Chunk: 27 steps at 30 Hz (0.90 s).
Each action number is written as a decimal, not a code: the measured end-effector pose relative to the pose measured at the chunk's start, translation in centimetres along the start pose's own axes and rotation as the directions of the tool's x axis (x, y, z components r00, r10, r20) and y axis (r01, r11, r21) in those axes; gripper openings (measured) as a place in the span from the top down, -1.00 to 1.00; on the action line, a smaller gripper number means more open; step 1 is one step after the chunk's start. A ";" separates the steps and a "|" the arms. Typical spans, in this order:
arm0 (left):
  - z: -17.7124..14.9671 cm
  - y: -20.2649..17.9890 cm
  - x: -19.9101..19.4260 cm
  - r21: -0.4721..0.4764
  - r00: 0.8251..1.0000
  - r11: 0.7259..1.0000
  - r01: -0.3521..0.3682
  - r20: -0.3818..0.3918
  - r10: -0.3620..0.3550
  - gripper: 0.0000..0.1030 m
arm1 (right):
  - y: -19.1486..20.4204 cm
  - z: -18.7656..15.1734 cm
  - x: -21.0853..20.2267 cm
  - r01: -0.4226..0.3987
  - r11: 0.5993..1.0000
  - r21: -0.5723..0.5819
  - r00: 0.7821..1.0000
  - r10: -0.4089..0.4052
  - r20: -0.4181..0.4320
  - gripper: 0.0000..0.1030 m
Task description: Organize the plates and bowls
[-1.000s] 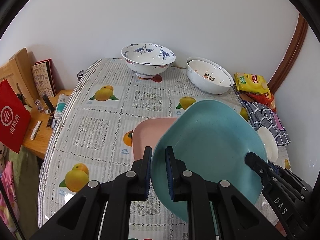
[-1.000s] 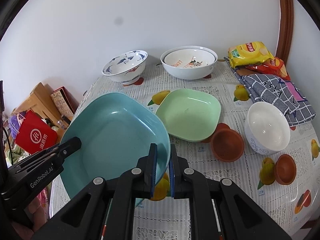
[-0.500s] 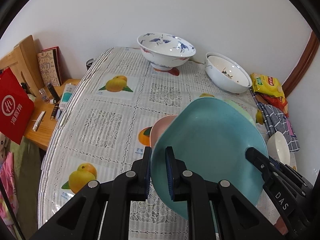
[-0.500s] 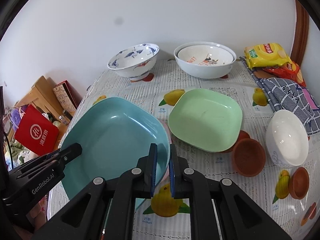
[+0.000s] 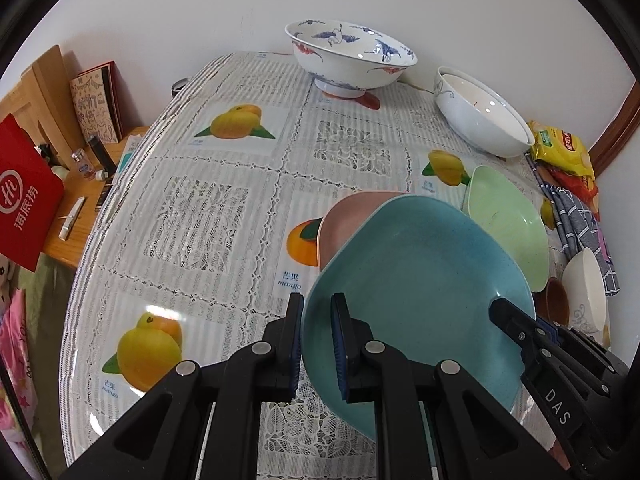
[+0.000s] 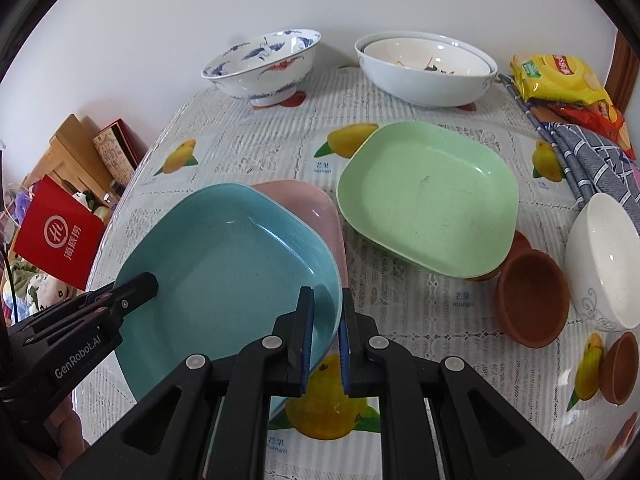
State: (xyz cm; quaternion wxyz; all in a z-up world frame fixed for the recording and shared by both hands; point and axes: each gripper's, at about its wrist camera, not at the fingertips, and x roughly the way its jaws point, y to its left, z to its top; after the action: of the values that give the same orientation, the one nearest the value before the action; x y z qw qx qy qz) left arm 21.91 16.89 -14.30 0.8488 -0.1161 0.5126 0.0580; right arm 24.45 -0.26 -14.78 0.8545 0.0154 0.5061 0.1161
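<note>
Both grippers hold a teal square plate [image 5: 420,280] by opposite rims. My left gripper [image 5: 316,336] is shut on its left rim and my right gripper [image 6: 325,330] is shut on its right rim. The teal plate [image 6: 224,264] hangs just over a pink plate [image 6: 316,210] on the table. The pink plate [image 5: 348,220] is mostly hidden under it. A green plate [image 6: 428,196] lies to the right, also in the left wrist view [image 5: 508,220].
At the back stand a blue-patterned bowl [image 6: 264,64] and stacked white bowls [image 6: 428,68]. A white bowl [image 6: 604,260], brown clay bowls [image 6: 532,300], a checked cloth [image 6: 592,160] and snack bags [image 6: 560,80] sit right. A side shelf with a red bag [image 6: 60,236] is left.
Both grippers have carried the teal plate forward and lower over the table. It now sits over the pink plate, and the far bowls look nearer.
</note>
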 end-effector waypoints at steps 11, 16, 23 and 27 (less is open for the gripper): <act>0.7 0.3 0.4 -0.012 1.000 1.000 0.014 0.013 -0.014 0.74 | 0.9 2.9 0.7 0.020 0.997 -0.078 0.999 -0.018 0.030 0.78; 0.6 0.0 0.7 0.001 1.000 1.000 0.018 0.004 -0.018 0.74 | 1.1 3.8 1.8 0.033 0.992 -0.122 0.999 -0.029 0.039 0.73; 0.2 0.0 1.6 0.000 1.000 1.000 0.026 -0.016 -0.026 0.74 | 0.9 4.1 3.2 0.021 0.989 -0.147 0.999 -0.015 0.039 0.72; 0.0 0.0 1.8 -0.001 0.999 0.999 0.041 -0.026 -0.041 0.74 | 1.1 4.3 3.7 0.016 0.986 -0.163 0.998 -0.007 0.056 0.60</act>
State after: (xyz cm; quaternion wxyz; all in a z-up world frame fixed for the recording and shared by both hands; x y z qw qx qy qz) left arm 22.70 16.88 -15.91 0.8430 -0.1278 0.5211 0.0391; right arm 29.71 2.02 -15.66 0.8672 -0.0545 0.4711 0.1520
